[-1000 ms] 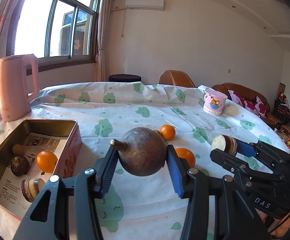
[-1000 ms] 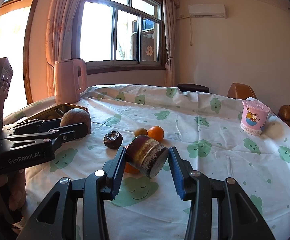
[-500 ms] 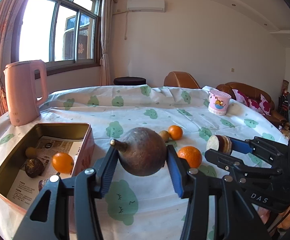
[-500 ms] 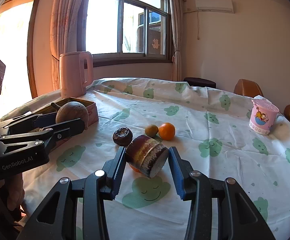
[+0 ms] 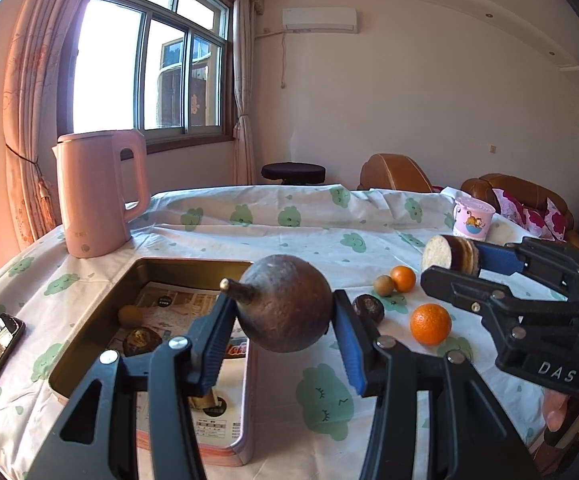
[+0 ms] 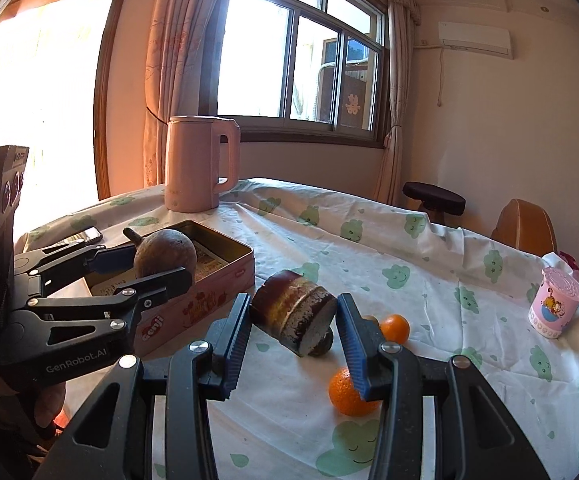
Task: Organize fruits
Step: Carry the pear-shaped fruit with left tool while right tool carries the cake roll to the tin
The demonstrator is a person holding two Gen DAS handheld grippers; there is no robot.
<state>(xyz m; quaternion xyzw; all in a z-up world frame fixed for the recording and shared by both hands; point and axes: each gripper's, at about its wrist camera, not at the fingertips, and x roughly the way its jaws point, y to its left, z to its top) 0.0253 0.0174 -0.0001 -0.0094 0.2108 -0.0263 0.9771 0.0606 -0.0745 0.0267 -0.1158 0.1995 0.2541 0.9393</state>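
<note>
So both tongs were loaded at once here: the left tongs (image 5: 283, 322) were clenched on a round brown fruit (image 5: 285, 302) with a stubby stem, and the right tongs (image 6: 293, 326) were clamped across a cut brown chunk (image 6: 294, 318) with pale bands, pads on its curved sides so the flat cut end faced out. My guess is both were being carried to the tin (image 5: 89, 332) together to save a trip. The round fruit hung just above the tin's near right corner, not yet inside, and the chunk was held off the table (image 6: 429, 264) just right of the tin, a bit further from it. Gripping the round one across its widest part made sense to me, since it'd roll out otherwise. The tin was lined with printed paper and already had a small yellowish fruit (image 5: 129, 314) and a dark wrinkly one (image 5: 143, 340) in it; anything else in there was hidden behind the tongs. Still loose on the cloth to the right of the tin: a big orange (image 5: 430, 324), a smaller orange (image 5: 403, 279), a little tan fruit (image 5: 383, 285) touching it, and another dark fruit (image 5: 367, 308). A pink kettle (image 5: 97, 196) stood behind the tin.
</note>
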